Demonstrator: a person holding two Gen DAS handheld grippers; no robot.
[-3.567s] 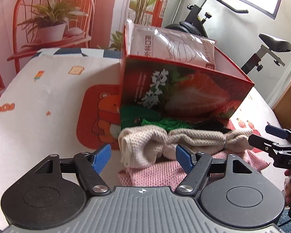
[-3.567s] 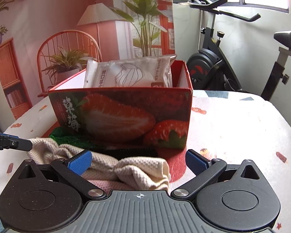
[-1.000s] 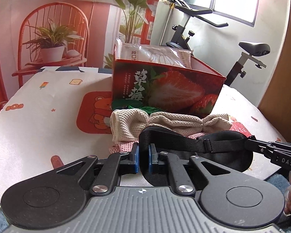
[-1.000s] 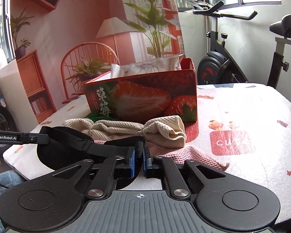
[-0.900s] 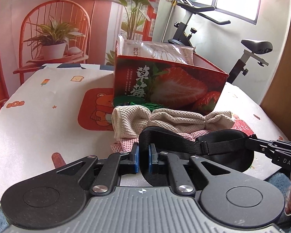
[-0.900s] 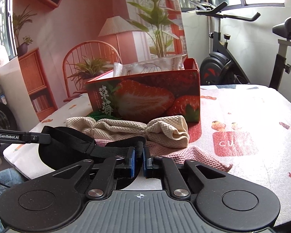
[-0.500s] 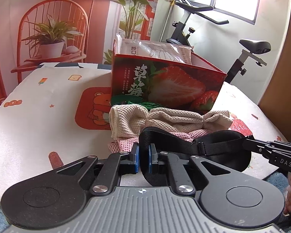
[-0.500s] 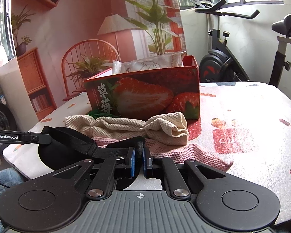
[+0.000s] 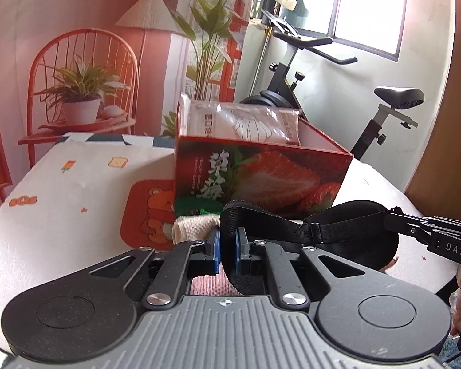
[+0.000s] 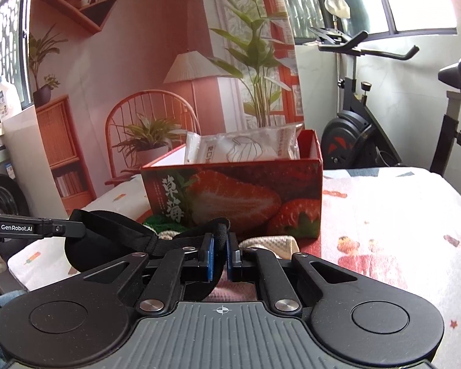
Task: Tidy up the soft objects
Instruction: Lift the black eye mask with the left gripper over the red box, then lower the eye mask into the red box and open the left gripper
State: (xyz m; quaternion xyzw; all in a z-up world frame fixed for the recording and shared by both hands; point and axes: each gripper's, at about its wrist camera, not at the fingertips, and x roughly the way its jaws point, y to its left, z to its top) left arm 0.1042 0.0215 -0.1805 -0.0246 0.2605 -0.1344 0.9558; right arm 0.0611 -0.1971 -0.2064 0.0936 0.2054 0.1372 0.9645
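Left tool (image 9: 227, 253), right tool (image 10: 218, 256) each pinching opposite ends of eye mask (image 9: 353, 230).

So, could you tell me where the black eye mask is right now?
The eye mask is held between the left gripper and right gripper, just before the strawberry box.

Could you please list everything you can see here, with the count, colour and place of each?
Eye mask: one, black, held up between both grippers before the box.
Box: one, red with strawberries, mid-table.
Packet: one, white, in the box.
Beige towel: one, before the box.
Pink cloth: one, under the towel.
Green net: one, at the box's foot.
Table: one, white, patterned.
Exercise bike: one, black, behind.
Left gripper: shut on the strap.
Right gripper: shut on the strap.
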